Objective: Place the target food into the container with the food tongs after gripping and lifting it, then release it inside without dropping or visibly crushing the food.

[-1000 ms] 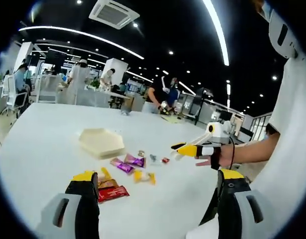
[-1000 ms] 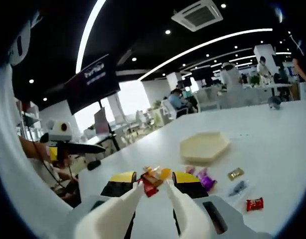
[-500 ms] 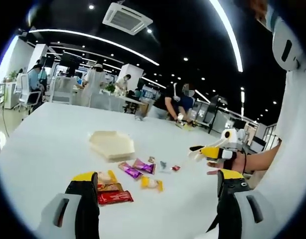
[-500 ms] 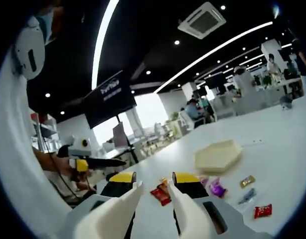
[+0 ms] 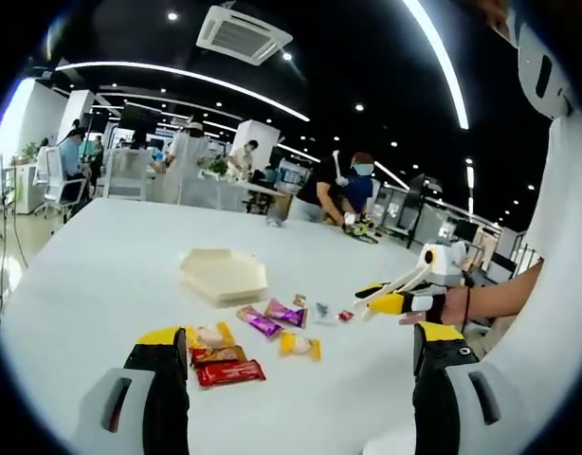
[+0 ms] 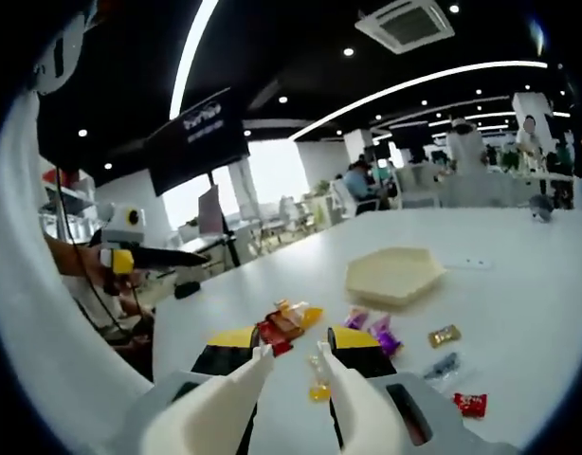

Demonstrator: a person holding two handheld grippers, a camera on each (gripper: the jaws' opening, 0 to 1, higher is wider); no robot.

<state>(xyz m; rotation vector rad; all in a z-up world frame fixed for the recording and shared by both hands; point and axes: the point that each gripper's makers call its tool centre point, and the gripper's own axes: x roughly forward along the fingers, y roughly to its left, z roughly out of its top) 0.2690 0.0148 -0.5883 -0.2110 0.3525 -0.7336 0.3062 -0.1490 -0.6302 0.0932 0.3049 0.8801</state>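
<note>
In the left gripper view the white table (image 5: pixel 92 256) runs back to a blurred office where people at far desks are too small to make out. The left gripper (image 5: pixel 296 374) has its black, yellow-tipped jaws spread wide with nothing between them; their lower parts are cut off by the bottom edge. Just past the left jaw lie a pale-yellow wrapped snack (image 5: pixel 209 335), a brown wrapped bar (image 5: pixel 215 354) and a red wrapped bar (image 5: pixel 229 372), touching or overlapping one another. Beyond them sits the cream hexagonal container (image 5: pixel 224 276), with nothing visible inside. To its right come two purple candies (image 5: pixel 275 317), a yellow wrapped candy (image 5: pixel 299 345), a gold one (image 5: pixel 299 300), a bluish one (image 5: pixel 321 309) and a small red one (image 5: pixel 345 316); their labels cannot be read. Further right a hand (image 5: pixel 441 305) carries the right gripper (image 5: pixel 378 301), holding white food tongs.

In the right gripper view the other hand-held gripper shows far left against a sleeve. The right gripper's (image 6: pixel 296 358) jaws are clenched on the two white arms of the food tongs (image 6: pixel 291 398), whose tips stand slightly apart. The yellow wrapped candy (image 6: pixel 318 383) lies on the table between those tips; whether they touch it cannot be told. The hexagonal container (image 6: pixel 393 276) sits well beyond, to the right.
</note>
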